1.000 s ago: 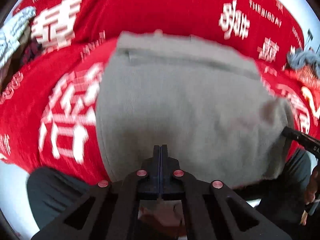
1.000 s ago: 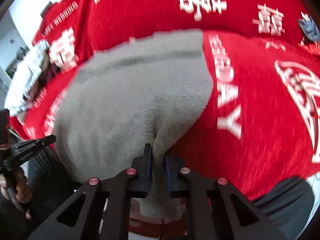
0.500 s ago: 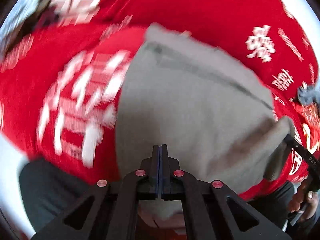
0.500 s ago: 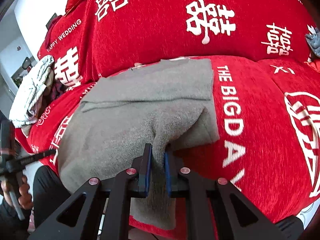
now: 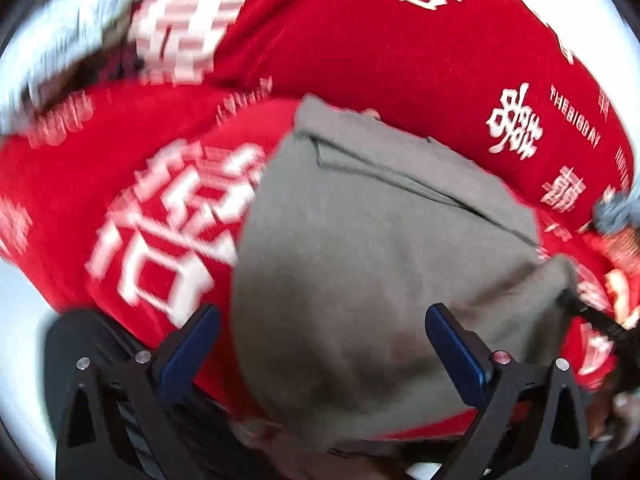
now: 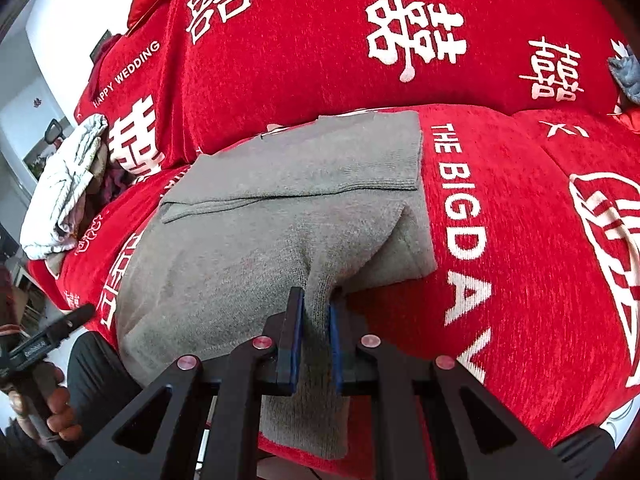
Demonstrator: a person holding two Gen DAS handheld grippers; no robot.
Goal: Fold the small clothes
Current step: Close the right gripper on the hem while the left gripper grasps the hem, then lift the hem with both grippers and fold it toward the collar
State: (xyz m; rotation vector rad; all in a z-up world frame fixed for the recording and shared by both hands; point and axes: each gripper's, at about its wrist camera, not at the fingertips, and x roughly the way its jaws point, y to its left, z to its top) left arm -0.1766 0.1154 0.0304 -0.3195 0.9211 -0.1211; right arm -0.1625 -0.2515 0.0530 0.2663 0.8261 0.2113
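Note:
A grey knitted garment lies folded on the red sofa cover, with a doubled band along its far edge. My left gripper hangs over its near edge. Its jaws are opening and stand wide, with the cloth between them untouched by the pads. My right gripper is shut on the near right corner of the same grey garment, and the pinched fabric rises into a ridge between the blue pads. One of the right gripper's black fingers shows at the right edge of the left wrist view.
The red sofa cover bears white characters and lettering. A bundle of white striped clothes lies at the sofa's left end. A blue-grey cloth sits at the far right. A hand grips the left tool's handle.
The left gripper went from shut on the garment's near edge to wide open, letting it go, and rolled. The right gripper kept its grip while the cloth settled flatter on the sofa.

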